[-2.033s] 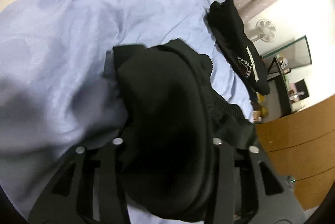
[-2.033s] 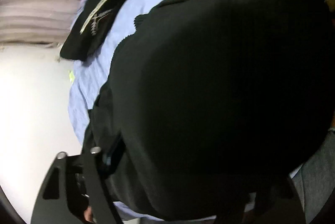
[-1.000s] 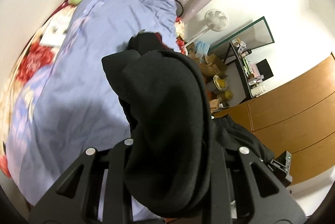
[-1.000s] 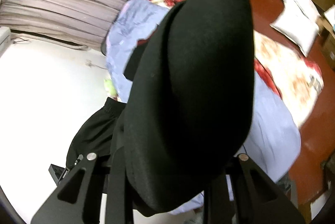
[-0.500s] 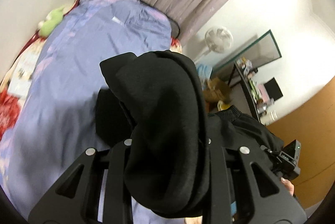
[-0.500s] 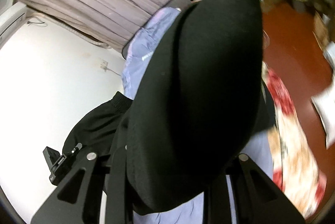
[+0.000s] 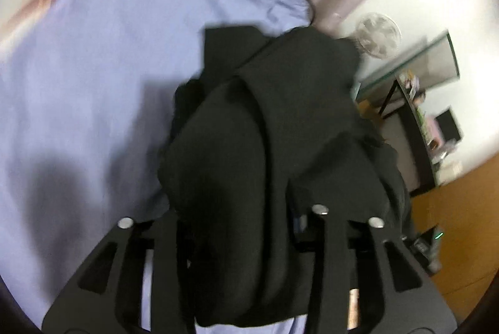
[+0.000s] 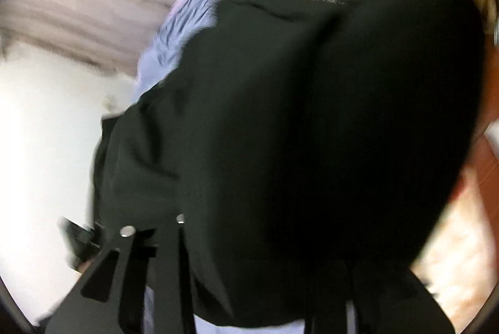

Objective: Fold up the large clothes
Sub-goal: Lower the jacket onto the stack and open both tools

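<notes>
Garment: black garment, a large soft piece, bunched between my two hand-held grippers and hanging over the blue bed sheet; in the right wrist view the same black garment fills most of the picture.
Place: above the bed, near its side; a second dark fold shows just behind the bunch, and I cannot tell whether it is part of the same piece.
Left hand-held gripper: its jaws have just been opening, with a thick roll of cloth between them; whether the pads press on it now I cannot tell, as the cloth covers them.
Right hand-held gripper: its jaws have just been opening too, cloth lying between and over them; the far finger is buried, so I cannot tell the grip.
Handling: I judge it soft, limp and fairly thick, light enough to lift but bulky; it will sag and slump wherever I do not carry it, and it is neither slippery nor fragile.
Where to take hold: I would pinch a single clean edge, at a hem, shoulder or waistband corner, one corner per side, not the thick bunch.
Risk: loosened jaws may drop it in a heap, spoiling any fold.
</notes>
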Tool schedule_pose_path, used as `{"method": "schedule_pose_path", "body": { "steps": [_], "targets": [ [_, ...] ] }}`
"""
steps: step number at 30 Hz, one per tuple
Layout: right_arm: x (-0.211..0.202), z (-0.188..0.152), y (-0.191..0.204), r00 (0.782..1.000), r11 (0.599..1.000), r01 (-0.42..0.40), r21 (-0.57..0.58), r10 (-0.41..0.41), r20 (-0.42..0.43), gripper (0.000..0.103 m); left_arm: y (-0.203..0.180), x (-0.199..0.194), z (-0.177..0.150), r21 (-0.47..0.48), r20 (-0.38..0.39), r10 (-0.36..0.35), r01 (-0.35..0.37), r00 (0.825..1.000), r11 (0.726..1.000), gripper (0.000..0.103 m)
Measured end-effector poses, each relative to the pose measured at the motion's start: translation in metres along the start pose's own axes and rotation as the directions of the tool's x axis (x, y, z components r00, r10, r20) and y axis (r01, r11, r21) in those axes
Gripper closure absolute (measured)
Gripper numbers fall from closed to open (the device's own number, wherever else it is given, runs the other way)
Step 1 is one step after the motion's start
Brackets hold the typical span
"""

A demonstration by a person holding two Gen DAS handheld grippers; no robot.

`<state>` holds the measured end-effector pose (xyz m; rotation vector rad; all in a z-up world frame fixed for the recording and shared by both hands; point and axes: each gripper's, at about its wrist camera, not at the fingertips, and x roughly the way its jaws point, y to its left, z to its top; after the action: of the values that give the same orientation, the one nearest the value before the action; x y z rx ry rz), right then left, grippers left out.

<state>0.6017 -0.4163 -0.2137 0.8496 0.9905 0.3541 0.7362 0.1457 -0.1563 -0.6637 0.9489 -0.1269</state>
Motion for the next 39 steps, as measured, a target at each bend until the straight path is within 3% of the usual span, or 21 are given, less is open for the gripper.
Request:
{"method": "schedule_pose_path", "body": {
  "steps": [2, 4, 6, 7, 8, 12, 14, 16, 18, 21, 25, 26, 27, 29, 34, 37, 39],
  "targets": [
    [-0.003, -0.011, -0.004, 1.000, 1.000, -0.025, 0.009, 0.025, -0.018, 0.068, 0.017, 0.005, -0.015, 0.021, -0.047, 0.014, -0.013, 0.999, 1.000, 0.059],
    [-0.013, -0.014, 0.002, 0.999, 0.999, -0.022, 0.025, 0.023, -0.040, 0.062, 0.023, -0.001, -0.017, -0.019, -0.079, 0.008, -0.010, 0.997, 1.000, 0.059],
    [-0.028, -0.018, 0.015, 0.997, 0.998, 0.010, 0.064, -0.005, -0.082, 0.039, 0.019, -0.012, -0.011, -0.023, -0.096, 0.028, -0.030, 0.995, 0.999, 0.052],
    [-0.037, -0.017, 0.021, 0.996, 0.997, 0.007, 0.079, 0.000, -0.087, 0.007, 0.011, -0.024, -0.007, -0.002, -0.102, 0.099, -0.100, 0.990, 0.995, 0.037],
    [-0.048, -0.020, 0.029, 0.997, 0.997, 0.011, 0.078, -0.005, -0.074, 0.005, 0.008, -0.034, -0.004, 0.005, -0.096, 0.119, -0.119, 0.988, 0.993, 0.027],
    [-0.102, -0.043, 0.070, 0.981, 0.984, 0.173, 0.034, -0.169, -0.100, 0.005, -0.006, -0.091, 0.007, 0.020, -0.104, 0.165, -0.163, 0.981, 0.986, 0.025],
    [-0.131, -0.062, 0.097, 0.969, 0.973, 0.231, -0.025, -0.232, -0.081, 0.005, -0.026, -0.135, -0.002, 0.077, -0.102, 0.192, -0.184, 0.976, 0.980, 0.022],
    [-0.134, -0.053, 0.138, 0.955, 0.952, 0.282, -0.117, -0.290, -0.060, 0.005, -0.044, -0.172, -0.016, 0.138, -0.080, 0.191, -0.179, 0.978, 0.974, 0.015],
    [-0.152, -0.070, 0.188, 0.941, 0.918, 0.326, -0.227, -0.337, -0.011, 0.005, -0.068, -0.208, -0.033, 0.223, -0.039, 0.187, -0.174, 0.981, 0.959, 0.014],
    [-0.173, -0.100, 0.232, 0.930, 0.871, 0.365, -0.330, -0.358, 0.085, 0.005, -0.100, -0.245, -0.064, 0.312, 0.007, 0.173, -0.166, 0.985, 0.935, 0.011],
    [-0.179, -0.133, 0.260, 0.917, 0.836, 0.397, -0.378, -0.348, 0.192, 0.005, -0.131, -0.252, -0.102, 0.345, -0.038, 0.155, -0.132, 0.987, 0.929, 0.009],
    [-0.182, -0.141, 0.264, 0.910, 0.815, 0.411, -0.409, -0.343, 0.232, 0.005, -0.139, -0.250, -0.111, 0.377, -0.034, 0.166, -0.141, 0.986, 0.915, 0.009],
    [-0.181, -0.154, 0.267, 0.891, 0.758, 0.452, -0.470, -0.362, 0.274, 0.005, -0.151, -0.247, -0.124, 0.433, -0.011, 0.166, -0.145, 0.986, 0.890, 0.009],
    [-0.168, -0.165, 0.264, 0.870, 0.690, 0.493, -0.530, -0.413, 0.270, 0.005, -0.170, -0.241, -0.143, 0.519, 0.045, 0.162, -0.162, 0.986, 0.839, 0.008],
    [-0.164, -0.176, 0.239, 0.865, 0.712, 0.496, -0.497, -0.459, 0.205, 0.005, -0.201, -0.224, -0.159, 0.576, 0.088, 0.182, -0.199, 0.979, 0.793, 0.008],
    [-0.161, -0.174, 0.235, 0.870, 0.720, 0.485, -0.496, -0.456, 0.189, 0.005, -0.210, -0.219, -0.155, 0.544, 0.111, 0.170, -0.203, 0.979, 0.814, 0.008],
    [-0.156, -0.171, 0.235, 0.874, 0.723, 0.476, -0.500, -0.454, 0.175, 0.005, -0.216, -0.216, -0.152, 0.545, 0.118, 0.172, -0.208, 0.978, 0.812, 0.008]
  ]
}}
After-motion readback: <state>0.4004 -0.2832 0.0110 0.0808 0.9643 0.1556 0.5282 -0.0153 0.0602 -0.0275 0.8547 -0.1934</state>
